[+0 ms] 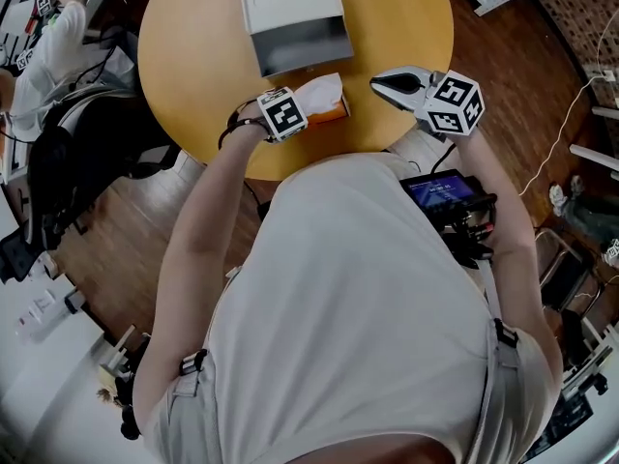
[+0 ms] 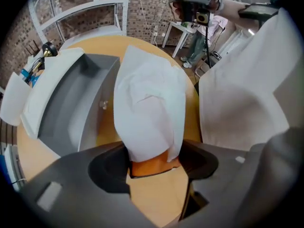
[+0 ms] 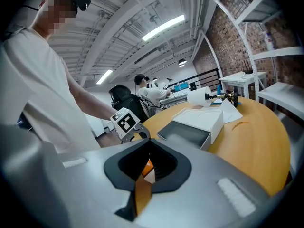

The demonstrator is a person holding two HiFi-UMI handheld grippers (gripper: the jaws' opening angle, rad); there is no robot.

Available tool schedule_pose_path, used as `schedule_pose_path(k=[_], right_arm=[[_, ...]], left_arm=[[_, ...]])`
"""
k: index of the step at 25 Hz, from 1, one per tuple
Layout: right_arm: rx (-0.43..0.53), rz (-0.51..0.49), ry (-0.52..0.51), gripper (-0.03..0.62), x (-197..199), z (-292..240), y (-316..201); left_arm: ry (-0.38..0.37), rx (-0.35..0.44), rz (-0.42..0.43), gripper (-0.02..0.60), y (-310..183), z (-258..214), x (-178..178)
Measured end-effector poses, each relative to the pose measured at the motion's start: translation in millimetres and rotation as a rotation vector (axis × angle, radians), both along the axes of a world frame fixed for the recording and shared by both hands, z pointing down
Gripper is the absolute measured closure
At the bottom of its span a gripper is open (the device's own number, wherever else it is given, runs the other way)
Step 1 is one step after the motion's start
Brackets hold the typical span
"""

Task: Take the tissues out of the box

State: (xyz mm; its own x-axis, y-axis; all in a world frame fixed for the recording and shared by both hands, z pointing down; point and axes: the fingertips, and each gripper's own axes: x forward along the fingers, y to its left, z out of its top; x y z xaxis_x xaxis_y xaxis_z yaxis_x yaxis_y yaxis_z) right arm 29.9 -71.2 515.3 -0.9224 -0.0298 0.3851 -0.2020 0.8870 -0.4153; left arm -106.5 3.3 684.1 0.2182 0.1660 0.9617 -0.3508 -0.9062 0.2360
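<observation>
The open white box (image 1: 290, 13) with a grey inside lies on the round wooden table (image 1: 193, 56), also in the left gripper view (image 2: 71, 103) and the right gripper view (image 3: 194, 125). A white tissue pack (image 1: 324, 97) with an orange end rests on the table in front of the box. My left gripper (image 1: 311, 106) has its jaws around the orange end of the tissue pack (image 2: 149, 103), touching it on both sides (image 2: 154, 156). My right gripper (image 1: 379, 83) hovers to the pack's right, jaws together and holding nothing (image 3: 145, 167).
A paper roll (image 3: 199, 96) and sheets of paper (image 3: 232, 110) lie at the table's far side. A seated person (image 1: 48, 46) and a chair are at the left, off the table. A small screen (image 1: 440, 193) hangs at my chest. Metal shelving (image 2: 80, 8) stands behind the table.
</observation>
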Motion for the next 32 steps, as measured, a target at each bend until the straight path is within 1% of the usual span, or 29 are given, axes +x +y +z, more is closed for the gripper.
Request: schedule_pose_path(k=[2, 5, 7, 9, 11, 12, 13, 14, 16, 17, 19, 23, 27, 28, 30, 32], right_arm=[[0.003, 0.003, 0.005, 0.592, 2, 1, 1], [0.004, 0.011, 0.006, 0.593, 5, 4, -1], [0.007, 0.006, 0.003, 0.592, 4, 3, -2], [0.014, -0.005, 0.001, 0.592, 3, 0, -4], [0.023, -0.011, -0.007, 0.592, 1, -3, -6], [0.028, -0.012, -0.014, 0.592, -1, -6, -7], [0.036, -0.012, -0.025, 0.592, -3, -9, -7], [0.045, -0.015, -0.04, 0.592, -6, -14, -7], [0.063, -0.037, -0.069, 0.592, -11, -25, -5], [0.07, -0.058, -0.079, 0.592, -14, -29, -3], [0.08, -0.107, -0.093, 0.592, -21, -37, 2], [0.096, -0.192, -0.139, 0.592, -40, -56, 16], [0.141, -0.212, -0.156, 0.594, -45, -66, 20], [0.149, -0.213, -0.157, 0.594, -46, -66, 19], [0.157, -0.218, -0.163, 0.594, -47, -68, 20], [0.154, -0.228, -0.17, 0.594, -47, -69, 22]], left_arm=[[-0.006, 0.017, 0.014, 0.238, -8, 1, 0], [-0.009, 0.077, -0.006, 0.181, -18, -2, -2], [-0.006, 0.137, -0.026, 0.181, -21, -12, -7], [-0.001, 0.215, -0.054, 0.181, -22, -26, -12], [0.021, 0.302, -0.113, 0.184, -21, -45, -16], [0.05, 0.352, -0.159, 0.203, -21, -58, -18], [0.096, 0.408, -0.222, 0.251, -22, -74, -20], [0.158, 0.466, -0.3, 0.332, -23, -92, -21], [0.306, 0.564, -0.471, 0.519, -25, -128, -25], [0.376, 0.595, -0.544, 0.581, -25, -142, -26], [0.481, 0.623, -0.645, 0.581, -19, -159, -28], [0.619, 0.653, -0.783, 0.581, -4, -187, -37], [0.78, 0.658, -0.92, 0.581, -4, -210, -42], [0.806, 0.66, -0.954, 0.581, -5, -212, -45], [0.829, 0.665, -1.006, 0.581, -6, -214, -50], [0.871, 0.65, -1.055, 0.581, -7, -215, -54]])
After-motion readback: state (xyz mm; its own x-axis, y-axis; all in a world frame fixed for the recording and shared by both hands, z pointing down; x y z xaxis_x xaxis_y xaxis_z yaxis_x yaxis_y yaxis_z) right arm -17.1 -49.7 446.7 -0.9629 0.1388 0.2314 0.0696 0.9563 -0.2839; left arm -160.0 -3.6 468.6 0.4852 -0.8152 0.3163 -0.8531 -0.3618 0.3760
